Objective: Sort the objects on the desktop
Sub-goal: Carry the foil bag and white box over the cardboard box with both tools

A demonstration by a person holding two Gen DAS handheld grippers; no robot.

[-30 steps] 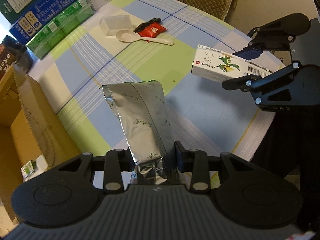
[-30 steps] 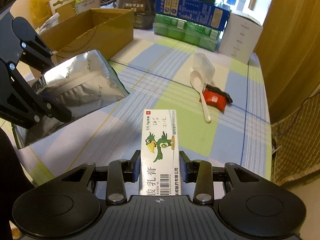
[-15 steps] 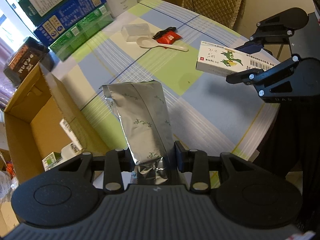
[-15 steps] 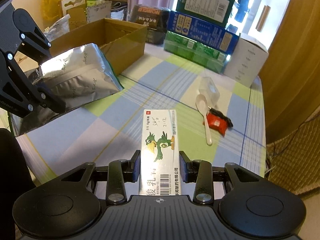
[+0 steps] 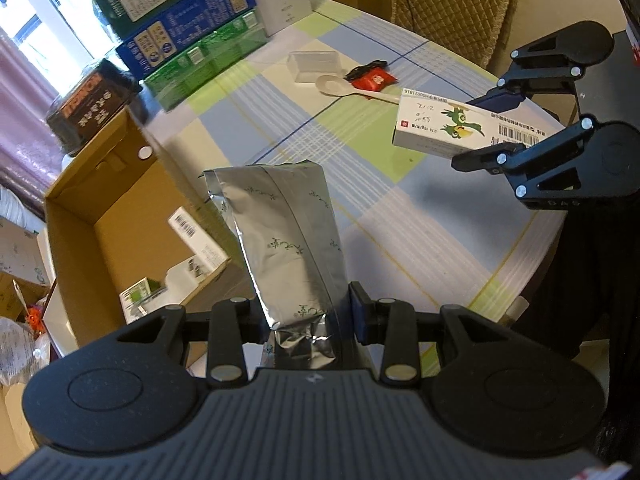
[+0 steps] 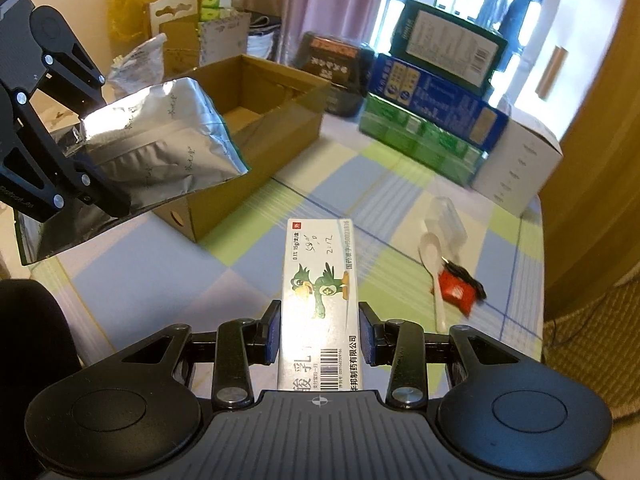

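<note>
- the left claw [image 5: 306,312] is clenched on the lower end of a crinkled silver foil pouch [image 5: 286,236], holding it upright in the air above the near edge of the desk [image 5: 420,232], which wears a blue, green and white checked cloth.
- the right claw [image 6: 319,332] is gripping a long white ointment carton with a green bird printed on it [image 6: 318,288], held flat and clear of the desk.
- an open brown cardboard box [image 5: 100,216] stands at the desk's left side; small white and green packages lie inside it.
- in the right wrist view the foil pouch hangs beside the cardboard box's near corner.
- farther back on the desk lie a white plastic spoon [image 6: 434,276], a red sachet [image 6: 456,294] touching it, and a clear plastic case [image 6: 446,220] just beyond the spoon's bowl.
- stacked green and blue cartons [image 6: 432,104] line the far edge.
</note>
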